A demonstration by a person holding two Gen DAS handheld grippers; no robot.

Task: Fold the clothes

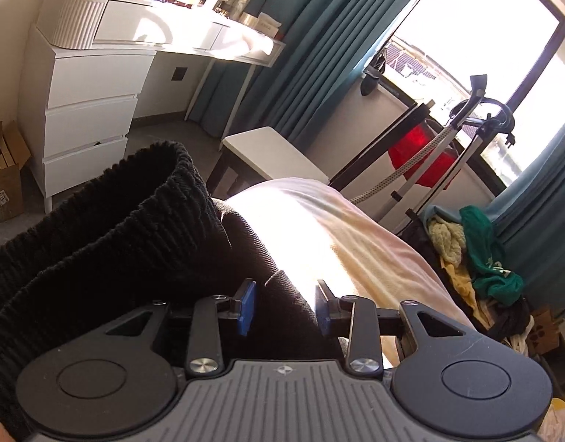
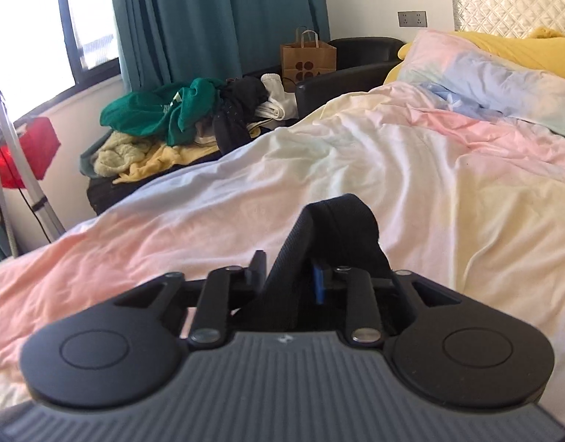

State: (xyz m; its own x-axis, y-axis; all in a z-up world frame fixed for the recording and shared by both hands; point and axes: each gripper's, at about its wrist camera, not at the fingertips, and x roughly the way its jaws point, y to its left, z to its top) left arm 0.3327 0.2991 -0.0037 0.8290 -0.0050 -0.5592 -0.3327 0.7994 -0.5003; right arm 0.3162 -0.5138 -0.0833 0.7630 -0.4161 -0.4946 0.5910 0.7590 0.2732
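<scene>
Left tool (image 1: 285,307) sat over a black garment (image 1: 142,235), its blue-padded fingers (image 1: 247,307) standing apart with dark cloth running between them; whether the pads actually pressed the cloth could not be told from the left wrist view. The garment's ribbed knit hem (image 1: 98,213) bulged up on the left side of that view, with a smoother twill part (image 1: 271,287) lying under the tool and reaching onto the sunlit bed cover (image 1: 319,217). Right tool (image 2: 288,280) had a fold of the same black garment (image 2: 337,228) rising between its fingers in a loop above the jaws; the fingers stood at a moderate gap, and contact of the pads with the cloth was hidden, so grip was uncertain. The bed (image 2: 393,154), covered in a pastel pink, yellow and white sheet, spread out ahead of the right tool, with a pillow (image 2: 496,77) near the headboard. Beyond the bed's far edge lay a heap of clothes (image 2: 179,114), green, black and yellow. A white dresser (image 1: 87,110) and teal curtains (image 1: 319,37) stood in the background of the left wrist view.
</scene>
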